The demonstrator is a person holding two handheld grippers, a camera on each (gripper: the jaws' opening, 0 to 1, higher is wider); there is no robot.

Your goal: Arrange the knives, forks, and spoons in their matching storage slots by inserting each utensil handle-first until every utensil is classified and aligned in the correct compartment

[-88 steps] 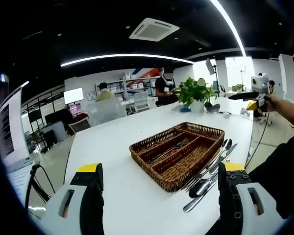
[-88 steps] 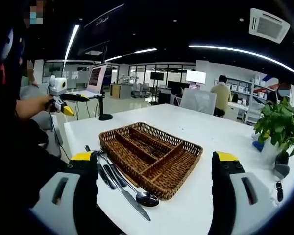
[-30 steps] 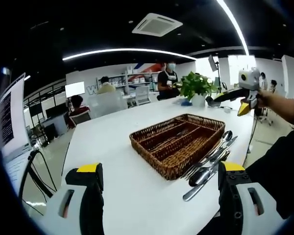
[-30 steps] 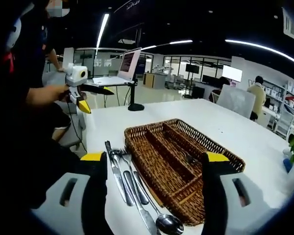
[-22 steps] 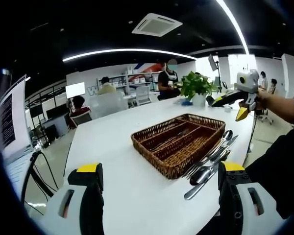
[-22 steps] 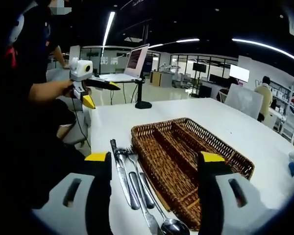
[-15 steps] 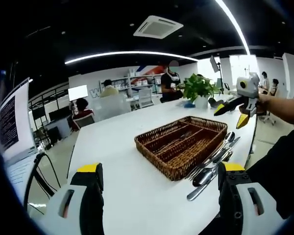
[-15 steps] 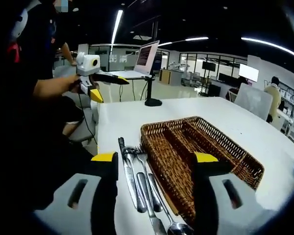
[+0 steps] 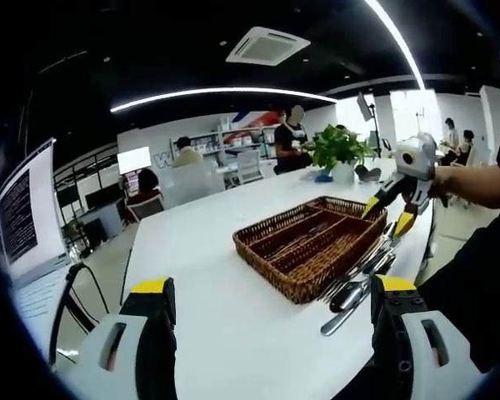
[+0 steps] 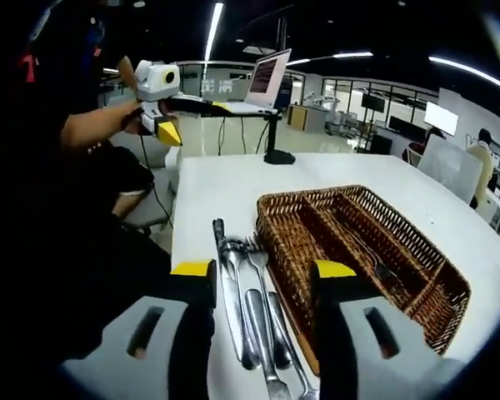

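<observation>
A brown wicker cutlery tray (image 9: 293, 287) (image 10: 437, 321) with long compartments lies on the white table (image 9: 208, 275). Some cutlery (image 9: 304, 234) rests inside it, among it a fork (image 10: 373, 265). Loose knives, forks and spoons (image 9: 357, 279) (image 10: 246, 304) lie in a row along the tray's near side. My right gripper (image 10: 262, 271) (image 9: 387, 215) hovers open just above this row with nothing between its fingers. My left gripper (image 9: 275, 287) (image 10: 187, 117) is held wide open, off the table's far end, away from the tray.
A potted plant (image 9: 337, 150) stands at one end of the table. At the other end, a laptop on a stand (image 10: 262, 79). People sit and stand at desks in the background. The person's arm (image 10: 92, 125) and dark clothing lie beside the cutlery row.
My right gripper has come down and closer to the loose cutlery row, and its jaws have narrowed. The left gripper has barely moved and stays wide open.
</observation>
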